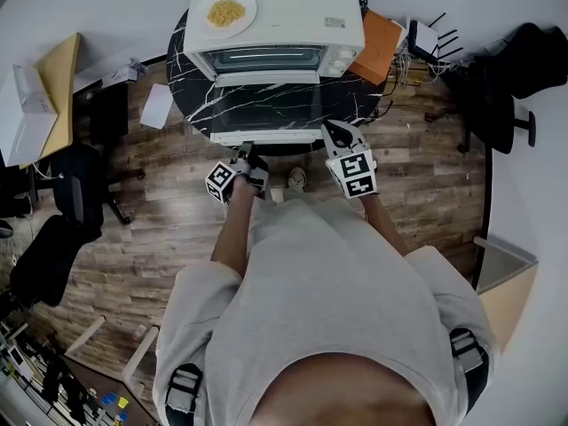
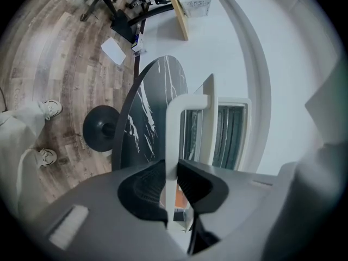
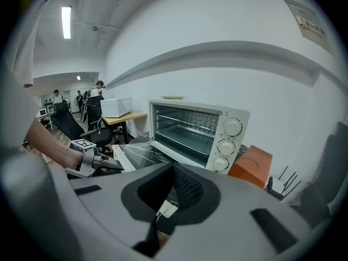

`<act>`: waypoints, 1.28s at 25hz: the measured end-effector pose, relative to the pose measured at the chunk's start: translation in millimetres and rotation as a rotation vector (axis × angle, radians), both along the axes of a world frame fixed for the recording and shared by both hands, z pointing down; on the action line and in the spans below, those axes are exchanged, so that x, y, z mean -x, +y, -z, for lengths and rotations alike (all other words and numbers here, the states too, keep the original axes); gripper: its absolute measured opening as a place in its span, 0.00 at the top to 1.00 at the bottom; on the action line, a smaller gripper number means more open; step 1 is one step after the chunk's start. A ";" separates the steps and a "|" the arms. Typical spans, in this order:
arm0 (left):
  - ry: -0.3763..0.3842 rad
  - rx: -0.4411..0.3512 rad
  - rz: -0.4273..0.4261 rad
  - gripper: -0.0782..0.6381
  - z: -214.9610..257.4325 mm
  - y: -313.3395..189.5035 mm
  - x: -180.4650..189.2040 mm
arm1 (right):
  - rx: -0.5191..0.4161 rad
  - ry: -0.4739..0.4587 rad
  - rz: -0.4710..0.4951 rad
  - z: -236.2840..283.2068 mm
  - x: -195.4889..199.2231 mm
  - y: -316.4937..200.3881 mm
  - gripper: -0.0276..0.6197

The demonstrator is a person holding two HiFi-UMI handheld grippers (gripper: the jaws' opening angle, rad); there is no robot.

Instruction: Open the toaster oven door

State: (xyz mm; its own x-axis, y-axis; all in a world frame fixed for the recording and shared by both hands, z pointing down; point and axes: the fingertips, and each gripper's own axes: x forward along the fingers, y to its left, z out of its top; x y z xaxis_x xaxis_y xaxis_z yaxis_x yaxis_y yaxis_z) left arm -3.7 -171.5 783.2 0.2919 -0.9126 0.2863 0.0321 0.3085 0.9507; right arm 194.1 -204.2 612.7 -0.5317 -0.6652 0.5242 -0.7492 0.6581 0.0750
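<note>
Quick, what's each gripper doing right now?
Left gripper: closed on the toaster oven's door handle.
Right gripper: closed, holding nothing.

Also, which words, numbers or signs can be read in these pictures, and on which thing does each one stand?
No text here can be read.
Small sticker on top of the white toaster oven: too small to read.
Paper notice on the white wall: blurred, unreadable.
Black-and-white marker cube: square patterns only, no words.
</note>
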 end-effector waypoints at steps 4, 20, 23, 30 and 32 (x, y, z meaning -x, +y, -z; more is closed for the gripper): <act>0.005 0.009 -0.003 0.79 -5.7 1.2 -0.6 | 0.001 0.000 -0.005 0.2 -2.6 2.0 0.94; 0.001 0.044 -0.008 0.78 -20.7 2.6 -0.4 | -0.019 -0.003 0.000 7.0 -7.3 2.1 0.94; -0.004 0.035 -0.010 0.78 -20.6 2.1 -0.6 | -0.015 0.000 0.001 6.7 -7.4 2.7 0.94; -0.015 0.011 -0.017 0.78 -18.5 2.8 -0.3 | -0.013 -0.002 0.009 3.1 -5.6 3.4 0.94; -0.014 0.007 -0.018 0.76 -17.9 3.5 0.3 | -0.012 -0.002 0.012 2.1 -5.2 3.3 0.94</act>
State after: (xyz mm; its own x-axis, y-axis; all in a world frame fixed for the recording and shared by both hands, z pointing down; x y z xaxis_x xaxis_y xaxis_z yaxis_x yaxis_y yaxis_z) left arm -3.9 -168.1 801.1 0.3041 -0.9053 0.2967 0.0130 0.3153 0.9489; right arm 199.3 -200.9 610.6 -0.5408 -0.6650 0.5151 -0.7416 0.6659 0.0812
